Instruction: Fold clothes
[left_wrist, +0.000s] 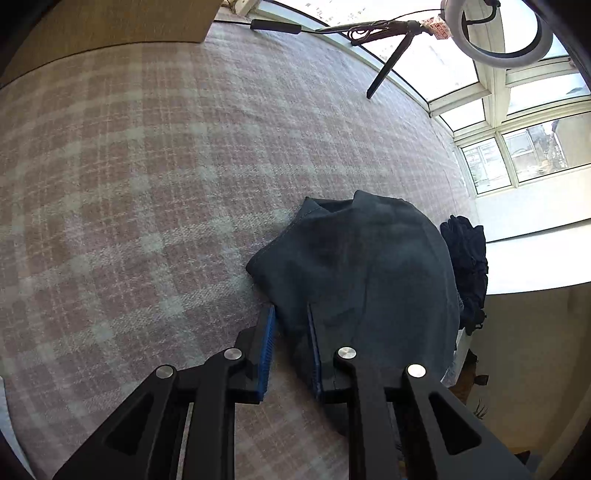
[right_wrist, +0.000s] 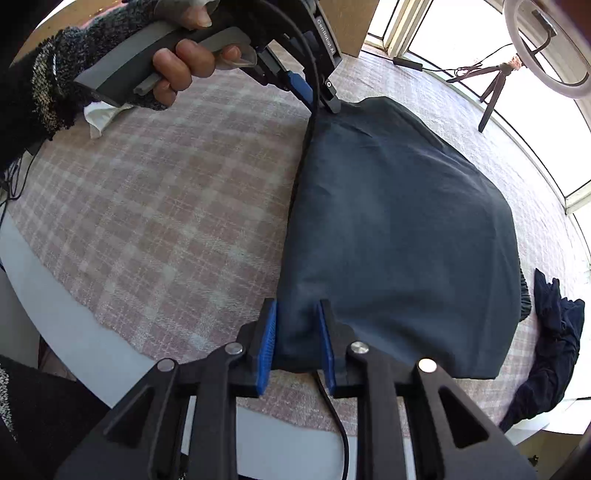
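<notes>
- left gripper (left_wrist: 291, 347): jaws slightly apart, edge of dark cloth (left_wrist: 365, 266) between blue pads (left_wrist: 269, 332), pads not pressing it
- right gripper (right_wrist: 297, 339): narrow gap too, near corner of cloth (right_wrist: 399, 236) between pads, loose
- cloth lying folded flat on plaid blanket (right_wrist: 166, 206)
- second dark garment (right_wrist: 554, 332) crumpled at blanket edge

the only readable text is white lettering, "cenrobot ai", printed along the dark body of the left gripper (right_wrist: 334, 105), seen from the right wrist.
</notes>
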